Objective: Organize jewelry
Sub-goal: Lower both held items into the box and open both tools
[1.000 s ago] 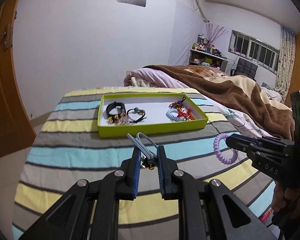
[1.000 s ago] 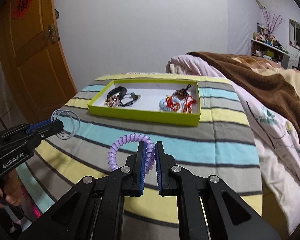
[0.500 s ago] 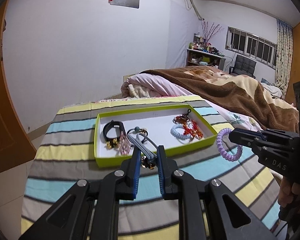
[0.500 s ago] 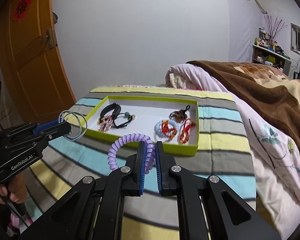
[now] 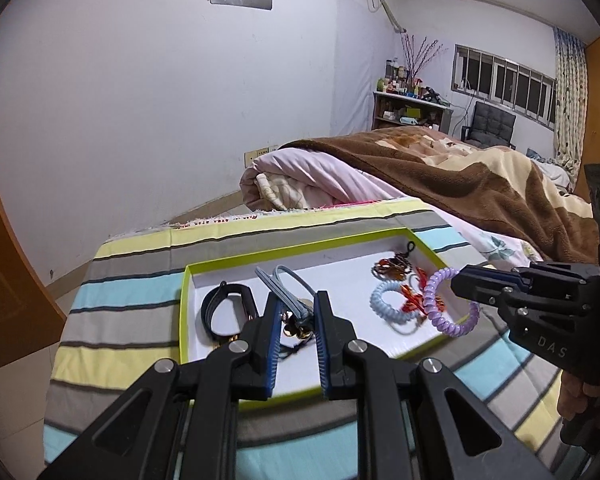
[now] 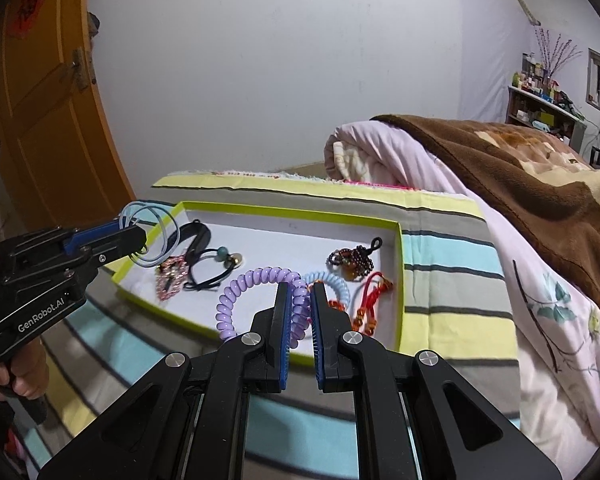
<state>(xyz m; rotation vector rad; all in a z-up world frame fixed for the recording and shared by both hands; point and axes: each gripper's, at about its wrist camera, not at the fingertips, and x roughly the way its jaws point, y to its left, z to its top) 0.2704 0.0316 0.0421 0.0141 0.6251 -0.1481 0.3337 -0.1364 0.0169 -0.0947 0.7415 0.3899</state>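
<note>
Here the left gripper (image 5: 296,320) is pinching a grey-blue cord (image 5: 288,284) with small gold bells between its blue pads, hanging over the near left part of the tray (image 5: 186,312). The right gripper (image 6: 300,304) is clamping a purple coil (image 6: 252,284), jaws nearly together, over the tray's near right part; the coil's free loop is arching to its left.

Under both tools the striped cloth (image 6: 448,320) is lying open, with bare bands in front of the tray's near rim and to its right. On the left the cloth is ending just beside the tray, with floor and an orange door (image 6: 48,112) beyond. On the right a floral sheet (image 6: 548,300) and a brown blanket (image 6: 520,184) are rising along the cloth's edge.

Inside the green-walled, white-floored tray, a black band (image 5: 220,304) is lying at the left, with a pink beaded piece (image 6: 172,276) and a black tie (image 6: 208,268) close by it. A pale blue coil (image 5: 392,304), red cords (image 6: 372,292) and a dark beaded piece (image 6: 352,258) are crowding the right end. The middle of the floor is standing bare. Past the far rim, more cloth is running to a rolled quilt (image 5: 300,180) and a white wall (image 5: 140,100).
</note>
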